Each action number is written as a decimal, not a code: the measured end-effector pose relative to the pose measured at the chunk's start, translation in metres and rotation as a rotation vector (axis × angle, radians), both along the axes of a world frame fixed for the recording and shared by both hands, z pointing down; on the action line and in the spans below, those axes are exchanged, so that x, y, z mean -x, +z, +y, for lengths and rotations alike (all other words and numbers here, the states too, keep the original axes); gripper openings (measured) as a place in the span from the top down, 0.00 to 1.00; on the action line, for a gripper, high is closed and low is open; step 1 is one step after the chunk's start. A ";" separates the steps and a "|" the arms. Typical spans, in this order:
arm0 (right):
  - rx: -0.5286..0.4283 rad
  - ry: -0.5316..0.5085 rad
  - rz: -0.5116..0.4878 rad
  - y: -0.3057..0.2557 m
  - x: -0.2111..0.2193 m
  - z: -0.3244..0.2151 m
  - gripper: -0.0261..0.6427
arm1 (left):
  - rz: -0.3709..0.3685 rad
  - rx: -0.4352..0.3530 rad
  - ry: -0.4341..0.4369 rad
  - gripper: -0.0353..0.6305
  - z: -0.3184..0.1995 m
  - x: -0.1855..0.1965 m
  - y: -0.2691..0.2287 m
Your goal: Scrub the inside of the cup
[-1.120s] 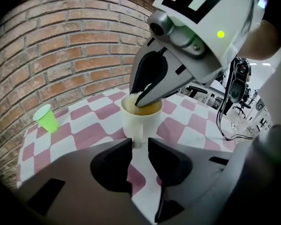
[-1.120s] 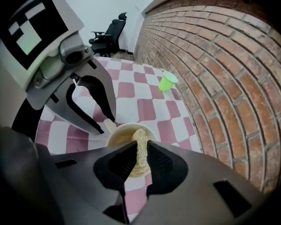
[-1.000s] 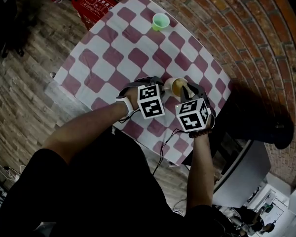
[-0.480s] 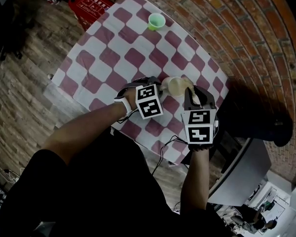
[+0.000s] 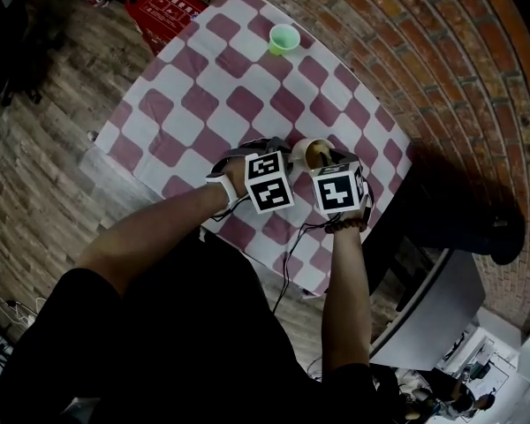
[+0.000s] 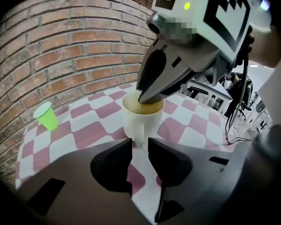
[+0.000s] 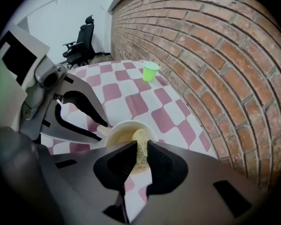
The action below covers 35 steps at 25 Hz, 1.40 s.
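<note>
Now the cream cup [image 6: 141,118], smooth and round with a thick glazed-looking wall, stands near the right edge of the table, on a cloth [image 5: 203,104] of dull red and white rounded squares. The left gripper [image 6: 139,149] has its dark, matte jaws nearly together, clamped on the cup's handle [image 6: 137,137]. The right gripper [image 7: 140,150] is closed on a sponge [image 7: 140,137], yellowish and grainy, whose tip dips inside the cup below the rim. A small green cup [image 5: 284,39], tapered and thin-walled, sits well apart at the far side of the cloth. To the right rises a brick wall [image 7: 215,55] of rough red brick with pale joints.

Half a second ago the right gripper was drawn back toward the person, with the sponge lifted above the rim; it has since come forward and down into the cup. The left gripper and the cup have stayed put.

A red box [image 5: 168,5] on the floor beyond the table's far left corner carries white print, too small to read. Each gripper's cube bears only black-and-white square markers.
</note>
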State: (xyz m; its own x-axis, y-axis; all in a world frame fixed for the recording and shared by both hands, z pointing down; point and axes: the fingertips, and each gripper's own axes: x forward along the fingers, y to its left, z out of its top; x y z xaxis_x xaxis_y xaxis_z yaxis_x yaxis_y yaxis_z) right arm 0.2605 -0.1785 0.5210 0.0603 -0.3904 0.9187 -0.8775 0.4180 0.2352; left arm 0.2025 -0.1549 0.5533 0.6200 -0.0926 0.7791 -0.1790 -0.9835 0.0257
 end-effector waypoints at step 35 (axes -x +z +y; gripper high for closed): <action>0.026 -0.394 -0.131 -0.078 0.040 0.022 0.85 | 0.021 0.011 -0.030 0.77 0.002 0.015 -0.008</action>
State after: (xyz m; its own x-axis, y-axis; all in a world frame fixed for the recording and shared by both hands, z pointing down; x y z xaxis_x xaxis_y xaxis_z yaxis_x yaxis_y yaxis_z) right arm 0.2201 -0.1564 0.4435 -0.2071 -0.3369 0.9185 -0.6714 0.7318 0.1170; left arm 0.1875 -0.1527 0.5453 0.6335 -0.1031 0.7669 -0.2080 -0.9773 0.0405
